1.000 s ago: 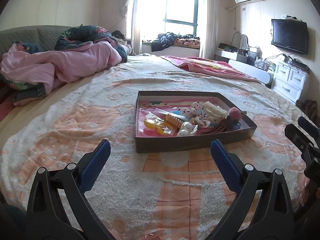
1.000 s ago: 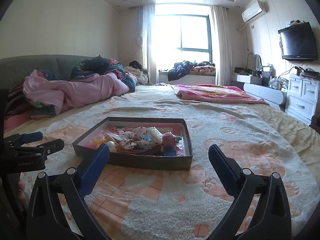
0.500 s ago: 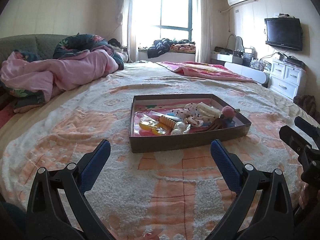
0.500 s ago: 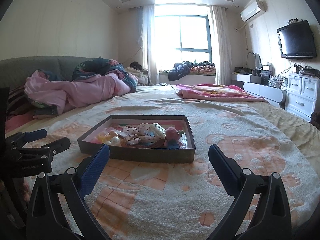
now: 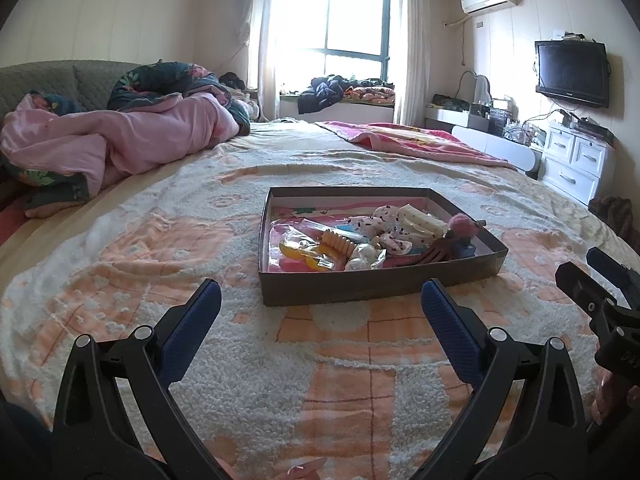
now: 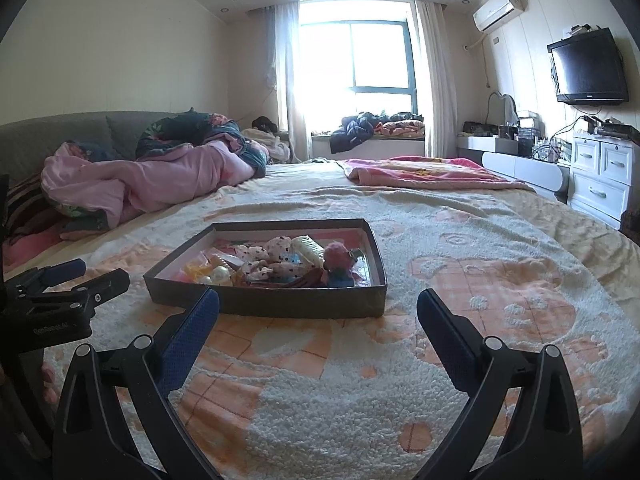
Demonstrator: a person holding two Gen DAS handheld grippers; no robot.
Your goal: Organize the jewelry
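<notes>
The shallow dark cardboard tray (image 5: 376, 284), lined in pink, sits at the centre of the left wrist view on the fluffy cream-and-orange bedspread (image 5: 160, 248), and it holds a loose heap of small accessories. From left to right in that heap: yellow pieces in a clear crinkly plastic packet (image 5: 304, 254), a ridged orange hair clip (image 5: 338, 242), a cluster of pearly white beads (image 5: 366, 256), a spotted white fabric bow (image 5: 386, 226), a cream comb-like clip (image 5: 424, 220) and a fuzzy pink pom-pom (image 5: 462, 228). All look light; the packet is likely slippery and the beads could roll, so the stiff clips offer the surest hold, pinched across their narrow bodies. The tray itself would probably flex if lifted by one wall.

The left hand-held gripper (image 5: 320, 312) hovers low over the bedspread just short of the tray, fingers spread wide and empty. The right hand-held gripper (image 6: 318, 320) is likewise spread and empty, aimed at the tray's near wall.
</notes>
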